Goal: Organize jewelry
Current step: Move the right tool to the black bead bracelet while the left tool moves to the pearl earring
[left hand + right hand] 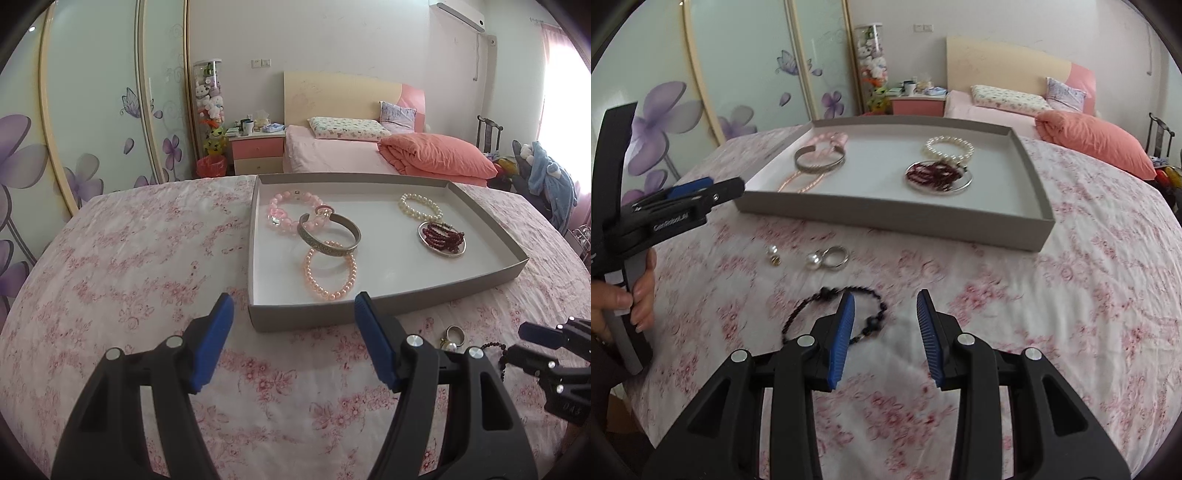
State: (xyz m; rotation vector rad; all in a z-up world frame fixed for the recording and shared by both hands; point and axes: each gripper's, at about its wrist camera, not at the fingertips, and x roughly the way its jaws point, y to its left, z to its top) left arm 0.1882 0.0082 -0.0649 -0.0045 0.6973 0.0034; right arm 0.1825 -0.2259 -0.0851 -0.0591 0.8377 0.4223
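Note:
A grey tray (pixel 480 280) with a white floor lies on the flowered bedspread. It holds a pink bead bracelet (pixel 291 210), a silver cuff (pixel 328 236), a peach pearl bracelet (pixel 330 273), a white pearl bracelet (pixel 421 208) and a dark red bead strand on a silver hoop (pixel 441 240). My left gripper (pixel 294 299) stands open and empty before the tray's near wall. In front of the tray, a black bead bracelet (pixel 824 293), a pearl ring (pixel 831 256) and pearl earrings (pixel 772 254) lie loose. My right gripper (pixel 886 295) is open just above the bedspread. Its left finger covers part of the black bracelet, and only cloth shows between its pads.
A hand (pixel 639 291) holds the left gripper (pixel 713 186) at the left of the right wrist view. Beyond the tray (pixel 886 218) are a bed with an orange quilt (pixel 439 155), a pink nightstand (pixel 256 153) and flowered wardrobe doors (pixel 92 110).

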